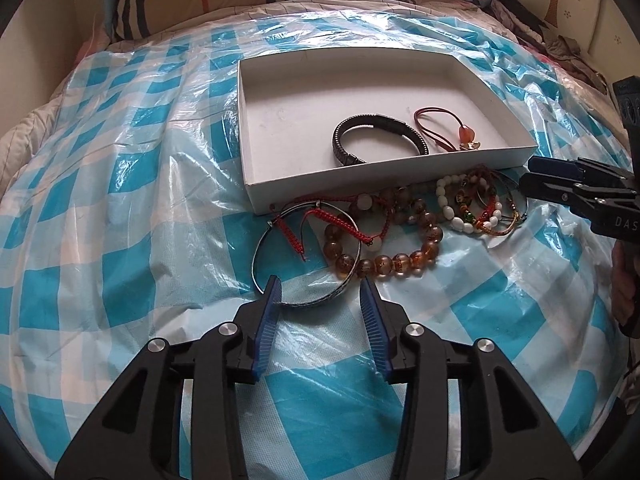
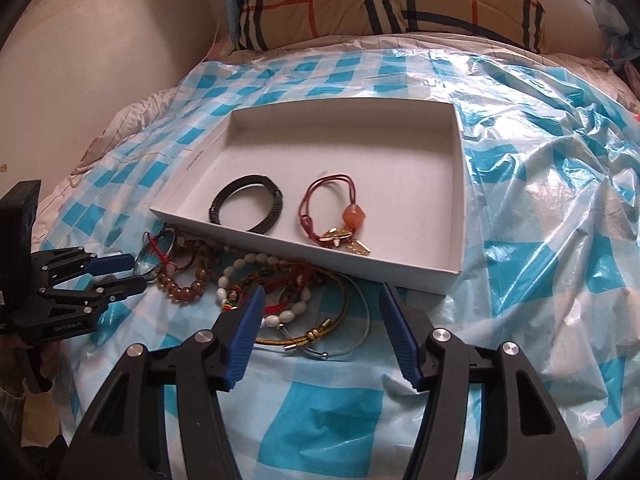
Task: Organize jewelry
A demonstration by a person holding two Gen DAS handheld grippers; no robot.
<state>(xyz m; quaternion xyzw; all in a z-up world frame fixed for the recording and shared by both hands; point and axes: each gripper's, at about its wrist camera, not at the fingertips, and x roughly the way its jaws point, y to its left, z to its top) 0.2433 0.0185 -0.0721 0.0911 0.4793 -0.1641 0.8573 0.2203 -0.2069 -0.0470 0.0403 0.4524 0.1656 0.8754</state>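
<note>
Left claw (image 1: 320, 288) part-open over bangle (image 1: 280, 256), empty

The left wrist view is taken steeply downward along the left gripper (image 1: 320, 292), close above the sheet (image 1: 120, 240); the tray (image 1: 360, 184) is seen at upper centre; the right wrist view is angled likewise behind the right gripper (image 2: 320, 308); tray (image 2: 456, 272), bracelets (image 1: 400, 224) (image 2: 240, 280) and pillows (image 2: 360, 4) are shared; each gripper is caught at the other frame's edge.
</note>
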